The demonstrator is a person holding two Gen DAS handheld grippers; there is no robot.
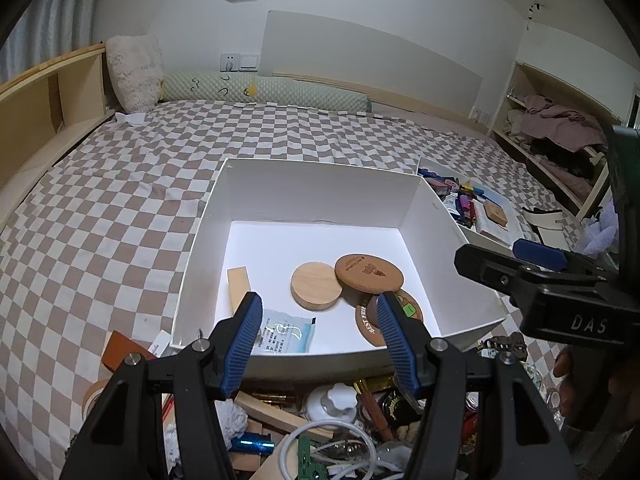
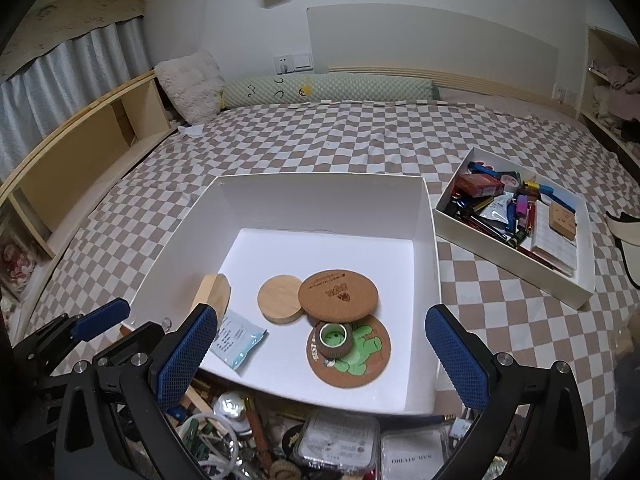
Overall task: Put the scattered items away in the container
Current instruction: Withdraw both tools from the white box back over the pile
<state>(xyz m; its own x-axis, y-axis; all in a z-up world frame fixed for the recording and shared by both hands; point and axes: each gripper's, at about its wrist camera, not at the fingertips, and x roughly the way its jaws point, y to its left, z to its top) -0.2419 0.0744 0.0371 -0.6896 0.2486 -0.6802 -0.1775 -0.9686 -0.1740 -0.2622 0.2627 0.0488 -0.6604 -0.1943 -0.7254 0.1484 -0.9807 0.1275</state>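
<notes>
The box [image 2: 424,216] looked like matt white card. Inside lay a smooth pale wooden disc [image 2: 280,298], rough cork coasters [image 2: 338,292] and a glossy plastic sachet [image 2: 238,340]. The bedspread [image 2: 320,140] was checked cloth.

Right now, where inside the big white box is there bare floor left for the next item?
The white box has bare floor along its far wall and its right side. The near middle is crowded: pale wooden disc, dark cork lid, tape roll on the green-print coaster. Wood block and blue sachet fill the near left.
</notes>
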